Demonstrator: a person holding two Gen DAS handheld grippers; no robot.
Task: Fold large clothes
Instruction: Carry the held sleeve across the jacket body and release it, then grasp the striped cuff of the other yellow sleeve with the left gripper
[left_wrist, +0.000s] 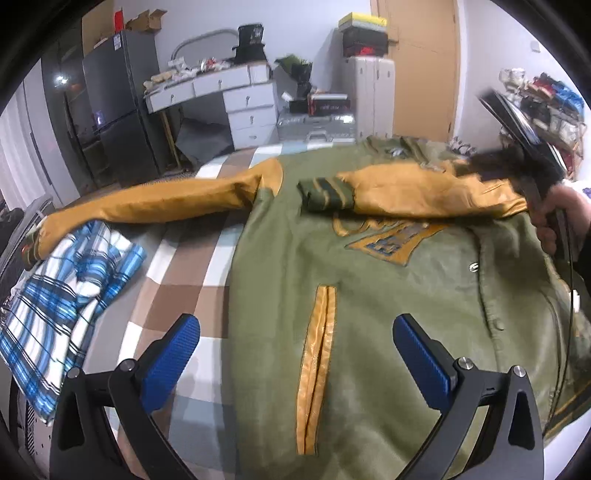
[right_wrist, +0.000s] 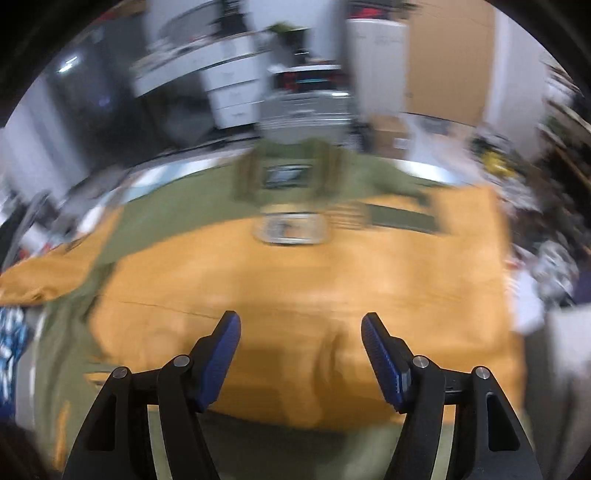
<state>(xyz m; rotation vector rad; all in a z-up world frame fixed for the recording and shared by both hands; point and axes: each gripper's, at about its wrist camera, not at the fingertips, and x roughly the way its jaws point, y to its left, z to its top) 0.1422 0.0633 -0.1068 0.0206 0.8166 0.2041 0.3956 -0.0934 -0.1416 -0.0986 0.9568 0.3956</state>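
Both hand-held grippers have their blue-padded jaws standing apart with nothing between them: the left hand-held gripper (left_wrist: 295, 354) hangs over the lower front of a large olive-green jacket (left_wrist: 369, 295), and the right hand-held gripper (right_wrist: 301, 354) hangs over a mustard-yellow sleeve (right_wrist: 295, 288) of the same jacket, in a view heavily smeared by blur. The jacket lies spread front-up on a bed (left_wrist: 177, 273) covered in a brown, white and pale-blue checked sheet. One yellow sleeve (left_wrist: 166, 199) stretches out to the left across the sheet; the other is folded inward over the chest, its dark striped cuff (left_wrist: 325, 194) resting near the middle, just above a yellow and blue chest patch (left_wrist: 388, 243). A yellow-trimmed pocket slit (left_wrist: 317, 362) runs down the front panel. A blue-and-white plaid garment (left_wrist: 66, 302) lies crumpled on the bed's left side, beside the outstretched sleeve's end. At the right edge of the left wrist view, a person's hand (left_wrist: 561, 218) grips the handle of the other device. Beyond the bed stand a dark refrigerator (left_wrist: 118, 103), a white desk with drawers (left_wrist: 229, 96) cluttered on top, a silver suitcase (left_wrist: 317, 125), a white cabinet (left_wrist: 369, 96) and a tan door (left_wrist: 424, 62).
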